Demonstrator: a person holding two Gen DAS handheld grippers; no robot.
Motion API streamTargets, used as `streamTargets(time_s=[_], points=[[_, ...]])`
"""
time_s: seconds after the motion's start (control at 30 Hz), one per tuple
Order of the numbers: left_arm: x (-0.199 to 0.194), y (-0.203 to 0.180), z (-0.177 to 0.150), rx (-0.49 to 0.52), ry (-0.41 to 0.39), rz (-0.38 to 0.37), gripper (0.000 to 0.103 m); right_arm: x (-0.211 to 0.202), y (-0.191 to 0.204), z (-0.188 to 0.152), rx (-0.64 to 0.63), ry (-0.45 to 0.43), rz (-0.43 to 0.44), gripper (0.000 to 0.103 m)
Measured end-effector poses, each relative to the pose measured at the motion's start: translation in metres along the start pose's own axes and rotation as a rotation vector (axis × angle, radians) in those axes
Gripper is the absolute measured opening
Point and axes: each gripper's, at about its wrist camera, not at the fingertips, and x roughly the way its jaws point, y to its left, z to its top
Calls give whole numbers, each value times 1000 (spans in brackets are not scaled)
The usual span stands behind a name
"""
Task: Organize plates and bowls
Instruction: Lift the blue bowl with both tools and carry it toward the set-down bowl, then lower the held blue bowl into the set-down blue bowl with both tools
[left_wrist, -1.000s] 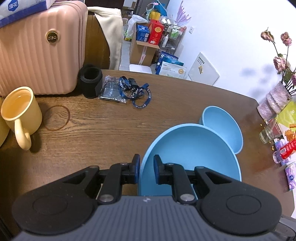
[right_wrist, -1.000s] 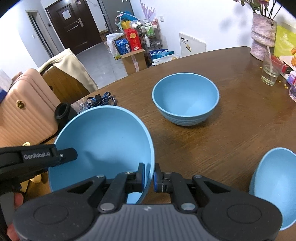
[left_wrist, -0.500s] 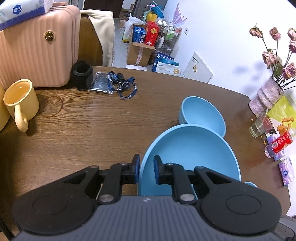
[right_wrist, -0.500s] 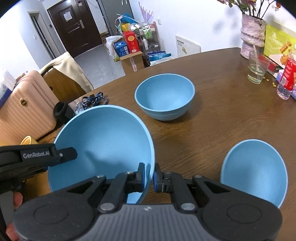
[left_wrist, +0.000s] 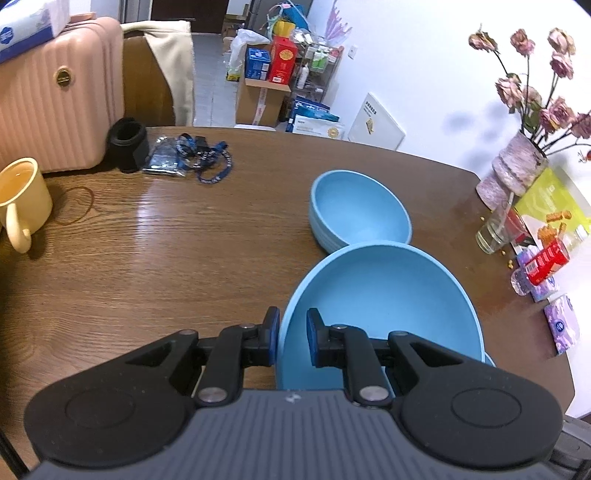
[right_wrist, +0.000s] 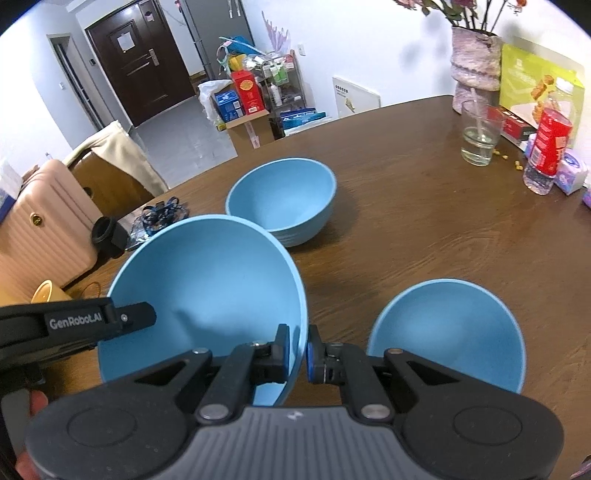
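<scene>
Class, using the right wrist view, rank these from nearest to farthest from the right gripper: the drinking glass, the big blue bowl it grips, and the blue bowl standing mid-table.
1. Big blue bowl, its rim pinched by the right gripper.
2. Mid-table blue bowl, straight ahead.
3. Drinking glass, far right by the vase.

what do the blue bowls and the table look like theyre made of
Held bowl, far bowl and near bowl: matte and opaque, thin rims, no glare; probably plastic or a fibre composite, not glazed ceramic. Table: brown wood grain with a soft sheen; varnished wood or veneer, cannot tell which.
</scene>
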Motion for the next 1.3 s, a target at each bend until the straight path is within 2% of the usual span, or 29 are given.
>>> streamTargets(time_s=[0.77,1.3], points=[[25,-82,-24,55,42,-41,16,-9,-85,2,52,-1,-57,9],[45,-118,-40,74,78,-46,16,-3,-130,1,64,21,-81,9]])
